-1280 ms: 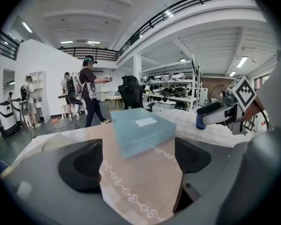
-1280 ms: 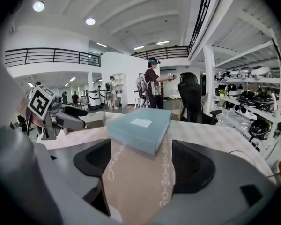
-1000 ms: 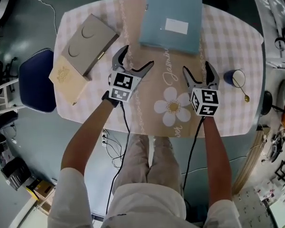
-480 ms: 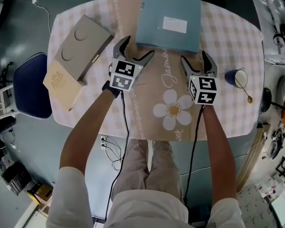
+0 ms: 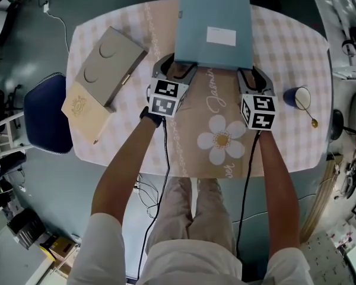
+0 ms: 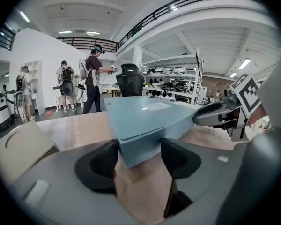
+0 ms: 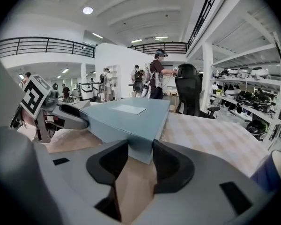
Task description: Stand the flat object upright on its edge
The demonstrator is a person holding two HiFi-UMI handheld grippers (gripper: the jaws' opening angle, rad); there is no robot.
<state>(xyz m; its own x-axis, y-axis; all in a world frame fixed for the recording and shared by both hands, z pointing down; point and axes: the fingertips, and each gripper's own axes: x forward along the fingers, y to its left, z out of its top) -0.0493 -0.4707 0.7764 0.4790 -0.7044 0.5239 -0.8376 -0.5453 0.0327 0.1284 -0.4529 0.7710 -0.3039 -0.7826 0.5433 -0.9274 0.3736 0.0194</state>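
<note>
Closing on binder (image 5: 215, 25) — left gripper (image 5: 177, 69), right gripper (image 5: 252, 75)

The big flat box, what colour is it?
The flat box is pale blue with a white label; clearest in the head view.

Matt cardboard box (image 5: 213, 31), woven tablecloth (image 5: 288, 58)

The head camera looked steeply down from high above, taking in the whole table (image 5: 291, 52). The two gripper cameras sat low at tabletop height, facing level, close to the blue folder (image 5: 213, 31), one at each near corner. All three views shared that folder and the table around it.
</note>
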